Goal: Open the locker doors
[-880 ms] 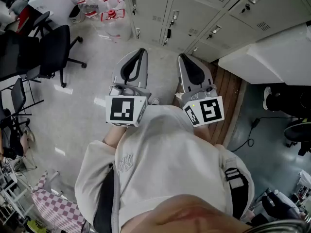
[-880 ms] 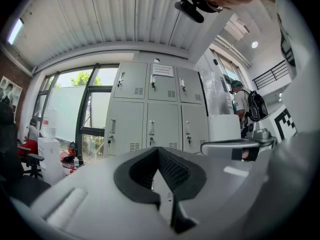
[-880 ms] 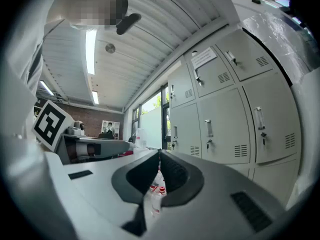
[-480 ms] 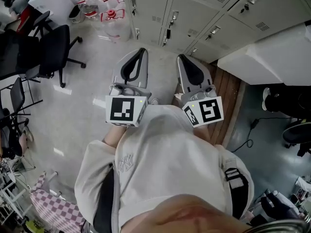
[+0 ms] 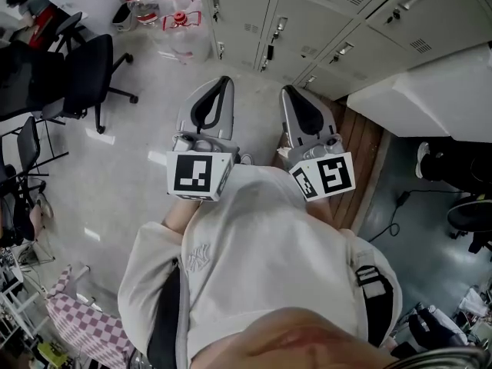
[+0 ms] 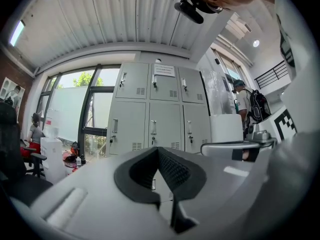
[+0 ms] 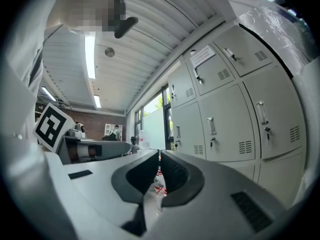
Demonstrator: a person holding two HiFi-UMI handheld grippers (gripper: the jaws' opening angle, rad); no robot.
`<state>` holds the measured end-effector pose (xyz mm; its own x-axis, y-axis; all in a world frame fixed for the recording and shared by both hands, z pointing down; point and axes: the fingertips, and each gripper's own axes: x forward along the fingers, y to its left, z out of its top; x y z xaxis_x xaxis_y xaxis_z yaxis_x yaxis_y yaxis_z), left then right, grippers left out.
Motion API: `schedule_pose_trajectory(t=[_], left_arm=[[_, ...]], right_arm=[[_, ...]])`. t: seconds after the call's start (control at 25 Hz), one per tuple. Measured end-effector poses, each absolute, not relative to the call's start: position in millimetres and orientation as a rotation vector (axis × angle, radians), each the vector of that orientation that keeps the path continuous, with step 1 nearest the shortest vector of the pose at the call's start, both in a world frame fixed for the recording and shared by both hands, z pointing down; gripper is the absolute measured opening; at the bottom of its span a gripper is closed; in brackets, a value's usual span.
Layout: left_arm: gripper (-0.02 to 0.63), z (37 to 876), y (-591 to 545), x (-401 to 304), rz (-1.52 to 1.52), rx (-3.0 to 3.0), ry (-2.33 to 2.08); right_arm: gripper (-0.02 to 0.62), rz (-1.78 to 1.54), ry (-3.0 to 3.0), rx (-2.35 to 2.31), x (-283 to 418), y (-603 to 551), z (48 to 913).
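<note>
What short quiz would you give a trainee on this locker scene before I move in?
1. True or false: the left claw is shut on a locker handle.
2. The locker doors in view are: A all shut; B one ajar; C all open.
3. Which claw is nearer the wooden floor strip?
Key: 1 false, both claws are shut on nothing; 2 A; 3 the right claw.

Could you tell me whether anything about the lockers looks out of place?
Nothing stands out: the locker doors in view are all shut and even, and the left gripper and right gripper are shut, empty, short of them.
</note>
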<state>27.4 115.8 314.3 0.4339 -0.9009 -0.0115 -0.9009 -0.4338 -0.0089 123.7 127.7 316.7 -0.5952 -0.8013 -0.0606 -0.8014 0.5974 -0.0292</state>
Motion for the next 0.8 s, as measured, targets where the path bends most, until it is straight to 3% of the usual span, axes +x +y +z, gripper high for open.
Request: schedule_pose_trajectory(t=[0.8], left_arm=[[0.002, 306.5, -13.6, -83.0, -0.002, -2.636, 1.697]], right_arm=[[0.017, -0.009, 2.782, -1.34, 13.1, -2.6, 311.0]])
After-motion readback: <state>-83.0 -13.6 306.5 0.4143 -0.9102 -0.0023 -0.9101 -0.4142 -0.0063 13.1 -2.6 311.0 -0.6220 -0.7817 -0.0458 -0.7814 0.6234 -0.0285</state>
